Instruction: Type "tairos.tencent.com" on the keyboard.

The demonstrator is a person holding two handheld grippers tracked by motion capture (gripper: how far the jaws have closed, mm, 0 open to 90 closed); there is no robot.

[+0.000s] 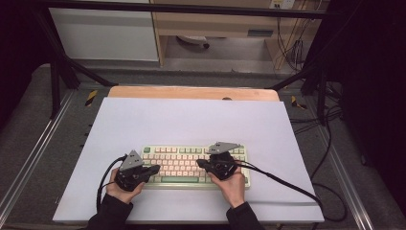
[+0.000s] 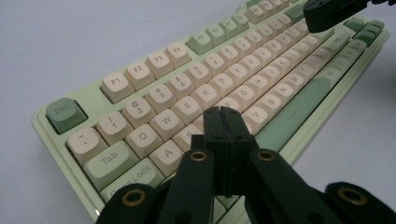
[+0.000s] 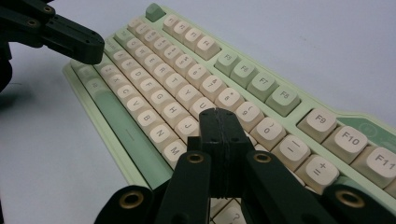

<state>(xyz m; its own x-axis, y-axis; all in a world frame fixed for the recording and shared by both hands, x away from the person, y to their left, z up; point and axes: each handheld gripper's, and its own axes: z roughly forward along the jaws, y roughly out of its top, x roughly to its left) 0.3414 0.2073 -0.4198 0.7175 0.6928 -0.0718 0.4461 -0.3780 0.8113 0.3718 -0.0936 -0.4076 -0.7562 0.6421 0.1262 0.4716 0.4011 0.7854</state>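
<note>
The keyboard [image 1: 184,165] lies on a mat [image 1: 191,120] covering the bench [image 1: 191,92], toward the mat's near edge, centred.
</note>
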